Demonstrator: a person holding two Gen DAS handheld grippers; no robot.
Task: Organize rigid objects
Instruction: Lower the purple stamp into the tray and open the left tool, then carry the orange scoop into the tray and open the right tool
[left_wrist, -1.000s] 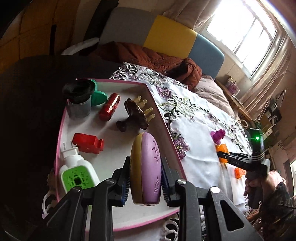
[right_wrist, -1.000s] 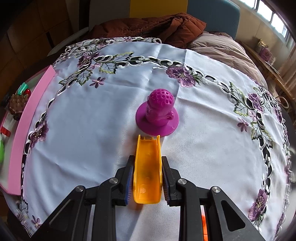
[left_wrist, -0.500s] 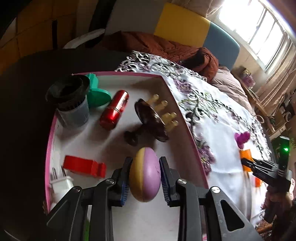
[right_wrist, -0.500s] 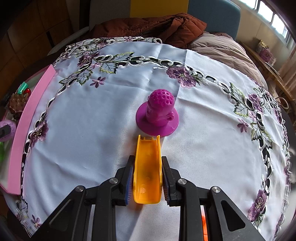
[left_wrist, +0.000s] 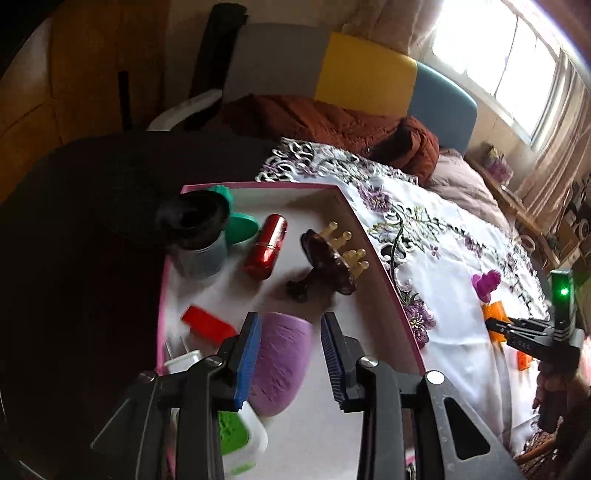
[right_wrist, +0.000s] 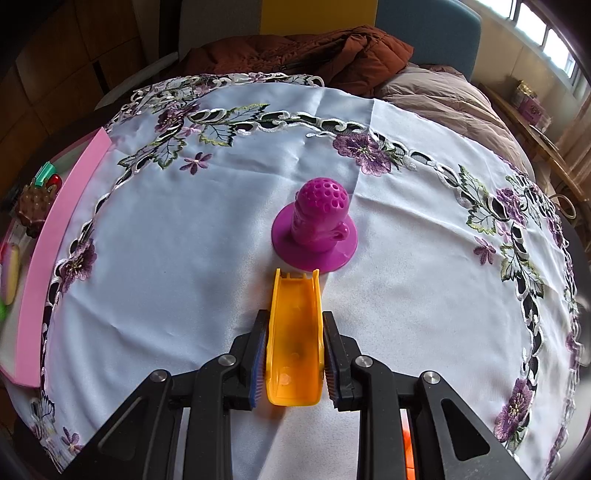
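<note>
Your left gripper (left_wrist: 290, 356) has just been opening its jaws: they stand apart around the purple oval case (left_wrist: 282, 363), with a clear gap on the right pad's side; whether the left pad still touches it cannot be told. The case lies on the floor of the pink-rimmed tray (left_wrist: 376, 258), near its front. In the same tray, beyond the case, you have a dark brown massage brush (left_wrist: 328, 258), a red cylinder (left_wrist: 266, 246), a grey cup with a black top (left_wrist: 197, 236) and a green piece (left_wrist: 240, 225); a red block (left_wrist: 207, 325) and a white-and-green plug (left_wrist: 236, 435) lie to the case's left. Your right gripper (right_wrist: 294, 347) is clamped on the orange channel piece (right_wrist: 295, 328), which rests on the embroidered tablecloth (right_wrist: 184, 258) right of the tray. A magenta suction-cup piece (right_wrist: 317, 230) stands just beyond the channel's far end.
</note>
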